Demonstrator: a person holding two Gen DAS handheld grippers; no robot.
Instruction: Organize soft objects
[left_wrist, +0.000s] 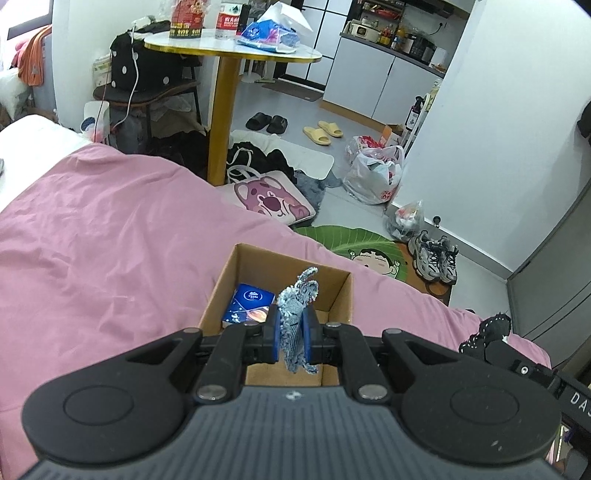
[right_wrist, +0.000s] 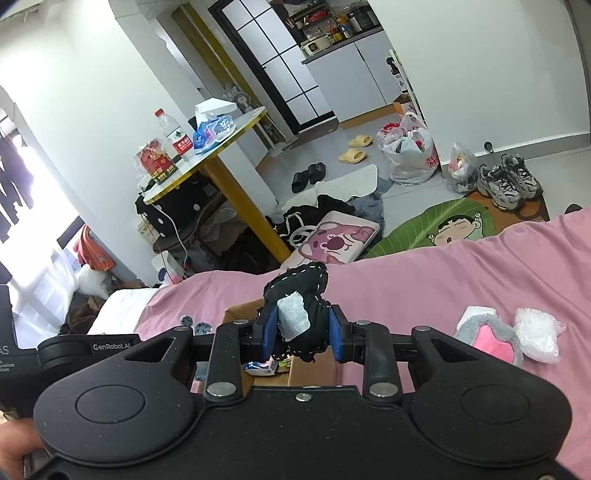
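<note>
My left gripper (left_wrist: 291, 332) is shut on a blue-grey fuzzy soft item (left_wrist: 297, 306) and holds it over an open cardboard box (left_wrist: 341, 291) on the pink bed. A blue tissue pack (left_wrist: 249, 304) lies inside the box. My right gripper (right_wrist: 303, 334) is shut on a black soft item with white stitching and a white label (right_wrist: 299, 291), just above the same box (right_wrist: 240, 312). That black item also shows at the right edge of the left wrist view (left_wrist: 487, 332). A grey and pink plush ear (right_wrist: 487, 338) and a white fluffy item (right_wrist: 539, 334) lie on the bed to the right.
The pink bed cover (left_wrist: 110, 240) fills the foreground. Beyond its edge are a pink bear cushion (left_wrist: 273, 201), a green cartoon mat (left_wrist: 369, 245), sneakers (left_wrist: 437, 258), plastic bags (left_wrist: 376, 170), slippers and a round yellow-legged table (left_wrist: 229, 51) with bottles and tissues.
</note>
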